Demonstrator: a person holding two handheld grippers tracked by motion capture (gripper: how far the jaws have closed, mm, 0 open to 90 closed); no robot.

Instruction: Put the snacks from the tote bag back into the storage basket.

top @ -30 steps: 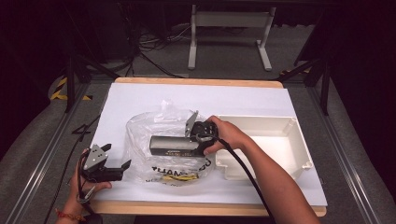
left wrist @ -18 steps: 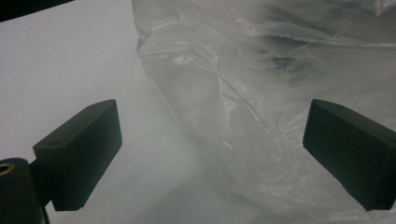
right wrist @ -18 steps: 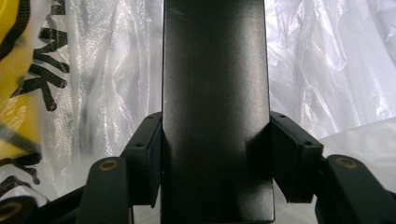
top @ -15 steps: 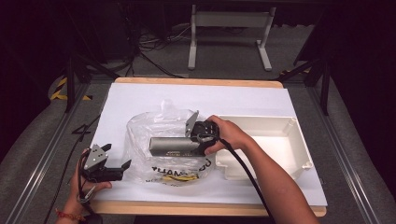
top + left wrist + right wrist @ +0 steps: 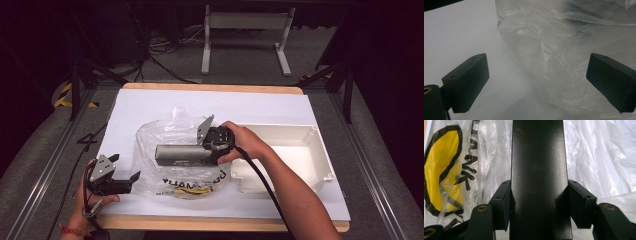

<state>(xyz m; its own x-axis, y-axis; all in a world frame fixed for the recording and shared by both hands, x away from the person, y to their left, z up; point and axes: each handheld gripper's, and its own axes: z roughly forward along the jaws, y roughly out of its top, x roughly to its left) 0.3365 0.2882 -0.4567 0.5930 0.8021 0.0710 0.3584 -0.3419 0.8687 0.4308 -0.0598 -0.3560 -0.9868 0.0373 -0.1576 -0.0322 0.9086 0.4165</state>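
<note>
The long dark box (image 5: 181,154) lies level over the clear plastic bag (image 5: 175,135), mid-surface, just left of the white tray (image 5: 320,150). The right tool (image 5: 212,149) has finished closing and now clamps the box's near end, both jaws pressed to its sides; compared with a second ago, the box has barely shifted. Judgement: grip secured, lift or bagging can proceed. The left tool (image 5: 131,178) stands open at the bag's edge, holding nothing.

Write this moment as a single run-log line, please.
right claw: shut on black box | box: over plastic bag | left claw: open, at bag's edge | white tray: beside bag
</note>
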